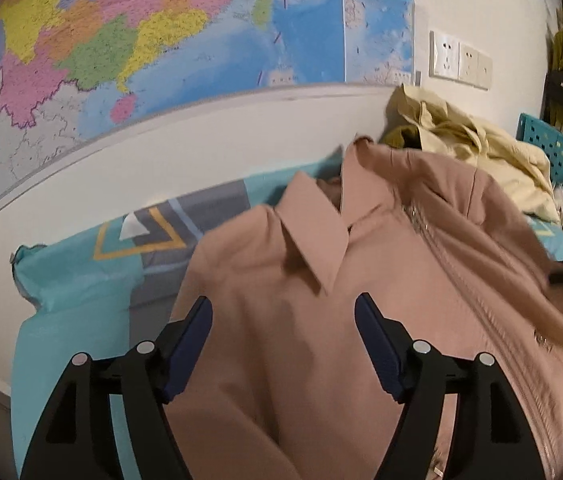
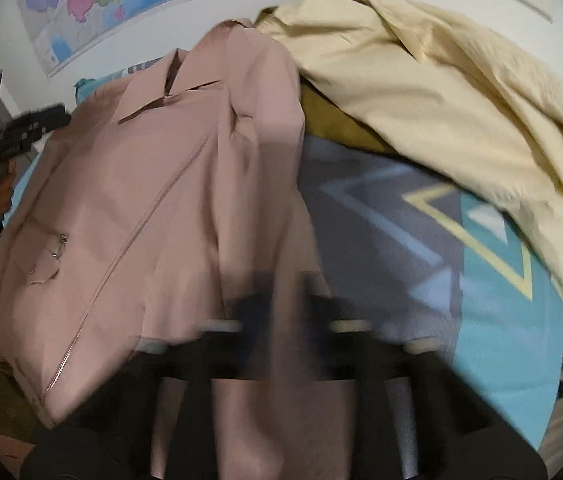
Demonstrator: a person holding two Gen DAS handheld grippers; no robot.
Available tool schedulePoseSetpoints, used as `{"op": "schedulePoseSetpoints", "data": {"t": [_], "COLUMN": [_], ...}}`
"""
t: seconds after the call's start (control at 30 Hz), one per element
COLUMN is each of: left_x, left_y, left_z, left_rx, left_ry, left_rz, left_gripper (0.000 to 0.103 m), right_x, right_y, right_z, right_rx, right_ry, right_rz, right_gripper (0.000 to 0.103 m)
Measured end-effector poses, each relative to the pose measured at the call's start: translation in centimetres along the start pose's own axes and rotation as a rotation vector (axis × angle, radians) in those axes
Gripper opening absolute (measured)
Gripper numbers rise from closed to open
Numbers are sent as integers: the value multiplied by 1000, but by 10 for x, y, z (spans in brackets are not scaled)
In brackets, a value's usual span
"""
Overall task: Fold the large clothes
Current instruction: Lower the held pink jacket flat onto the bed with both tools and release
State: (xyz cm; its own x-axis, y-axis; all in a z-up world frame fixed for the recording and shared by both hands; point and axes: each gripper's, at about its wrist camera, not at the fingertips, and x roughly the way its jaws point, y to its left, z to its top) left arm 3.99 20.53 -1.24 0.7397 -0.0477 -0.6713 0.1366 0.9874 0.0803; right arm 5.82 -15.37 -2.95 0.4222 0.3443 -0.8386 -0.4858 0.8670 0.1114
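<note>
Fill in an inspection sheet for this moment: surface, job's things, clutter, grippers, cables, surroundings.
Surface: bed cover, teal and grey with geometric print.
Job's things: pink jacket lying front up, collar toward the wall, zipper closed.
Clutter: cream garment heaped beside the jacket, olive cloth under it.
Grippers: left gripper open above the jacket; right gripper blurred, seemingly closed on a jacket fold.
Cables: nothing seen.
Surroundings: wall map, sockets, teal perforated panel.

No text is legible to me. The wall map point(image 1: 129, 40) carries printed place names, but they are too small to read. The pink jacket point(image 1: 321, 320) shows no readable label.
</note>
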Motion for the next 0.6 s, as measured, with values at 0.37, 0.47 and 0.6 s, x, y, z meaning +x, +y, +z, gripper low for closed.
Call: {"op": "schedulePoseSetpoints", "data": {"t": [0.37, 0.47, 0.6], "left_x": [-25, -28, -50], "left_y": [25, 33, 39], "left_z": [-26, -42, -67], "left_rx": [-56, -76, -103], "left_ry": [24, 62, 78], "left_rz": [71, 79, 52], "left_gripper": [74, 74, 77], "right_x": [-54, -34, -49], "right_y": [-79, -91, -82], "right_z": [37, 21, -8], "right_rx": [168, 234, 236], "right_ry": [-161, -119, -186], "right_rz": [-187, -166, -135], "right_gripper": [13, 36, 71]}}
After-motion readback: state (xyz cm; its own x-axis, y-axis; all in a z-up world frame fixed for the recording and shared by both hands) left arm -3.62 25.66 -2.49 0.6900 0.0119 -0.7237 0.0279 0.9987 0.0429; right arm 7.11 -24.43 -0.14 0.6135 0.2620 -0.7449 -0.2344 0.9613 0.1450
